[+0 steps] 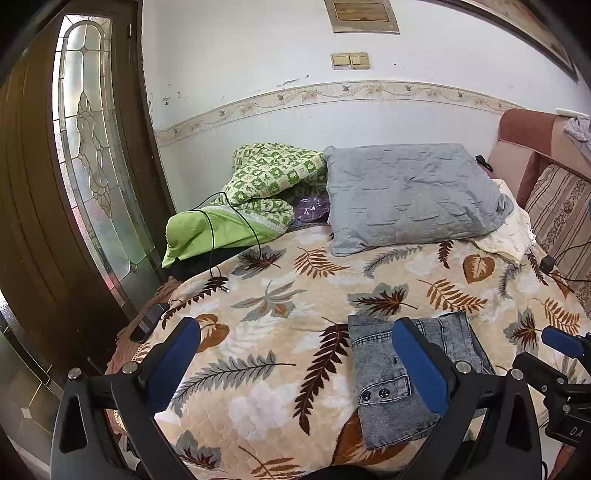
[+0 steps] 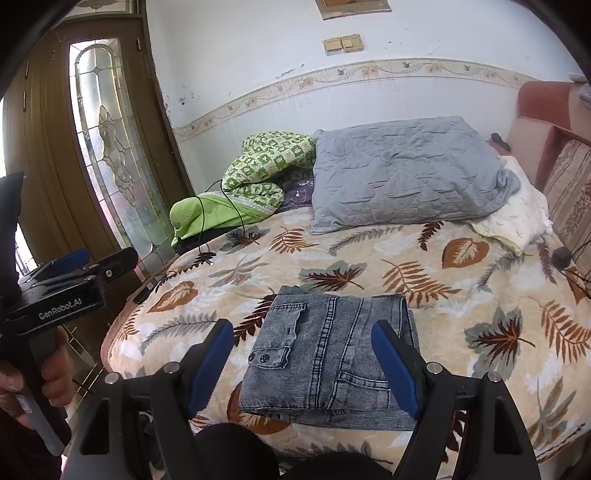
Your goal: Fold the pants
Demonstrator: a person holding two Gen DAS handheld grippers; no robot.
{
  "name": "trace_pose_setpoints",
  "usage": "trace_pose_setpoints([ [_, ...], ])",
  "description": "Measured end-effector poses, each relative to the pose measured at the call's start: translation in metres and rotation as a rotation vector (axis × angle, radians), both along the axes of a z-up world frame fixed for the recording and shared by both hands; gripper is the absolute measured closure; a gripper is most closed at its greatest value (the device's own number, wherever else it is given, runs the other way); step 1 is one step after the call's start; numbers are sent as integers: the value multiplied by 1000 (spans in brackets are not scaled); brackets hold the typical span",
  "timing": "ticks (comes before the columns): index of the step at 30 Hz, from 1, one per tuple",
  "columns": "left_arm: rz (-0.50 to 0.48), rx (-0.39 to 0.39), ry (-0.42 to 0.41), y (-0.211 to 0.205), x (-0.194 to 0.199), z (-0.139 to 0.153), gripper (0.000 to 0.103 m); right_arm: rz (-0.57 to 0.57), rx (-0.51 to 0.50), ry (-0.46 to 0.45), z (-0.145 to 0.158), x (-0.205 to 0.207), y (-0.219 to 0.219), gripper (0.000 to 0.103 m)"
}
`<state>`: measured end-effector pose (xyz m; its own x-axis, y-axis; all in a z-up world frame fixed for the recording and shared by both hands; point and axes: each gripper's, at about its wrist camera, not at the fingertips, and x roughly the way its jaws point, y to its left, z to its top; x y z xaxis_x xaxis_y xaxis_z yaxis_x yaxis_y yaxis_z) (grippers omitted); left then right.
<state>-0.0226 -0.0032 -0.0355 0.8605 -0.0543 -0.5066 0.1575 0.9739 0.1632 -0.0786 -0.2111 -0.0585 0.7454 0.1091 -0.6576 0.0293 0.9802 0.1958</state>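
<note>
**What the views cut off or cover**

The left wrist view hides the right part of the folded grey-blue denim pants [image 1: 388, 387] behind the left gripper's blue-padded finger [image 1: 417, 362]. The framed picture on the white wall [image 1: 362, 16] is cropped at the top. A small dark object [image 2: 500, 140] behind the grey quilted pillow [image 2: 402, 170] is too small to identify.

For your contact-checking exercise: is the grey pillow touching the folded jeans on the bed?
Apart. The right wrist view shows the pillow and the jeans with a wide stretch of leaf-patterned bedspread between them.
</note>
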Motion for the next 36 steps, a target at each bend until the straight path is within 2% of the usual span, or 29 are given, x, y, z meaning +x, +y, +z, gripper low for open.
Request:
trace_pose_setpoints([
  [12, 10, 22, 25, -3, 9, -9, 0, -18, 30, 24, -11, 4, -10, 23],
  [30, -6, 25, 28, -9, 14, -9, 0, -32, 31, 27, -9, 8, -18, 23],
  [36, -19, 53, 61, -12, 19, -26, 0, -55, 40, 61, -25, 9, -25, 23],
])
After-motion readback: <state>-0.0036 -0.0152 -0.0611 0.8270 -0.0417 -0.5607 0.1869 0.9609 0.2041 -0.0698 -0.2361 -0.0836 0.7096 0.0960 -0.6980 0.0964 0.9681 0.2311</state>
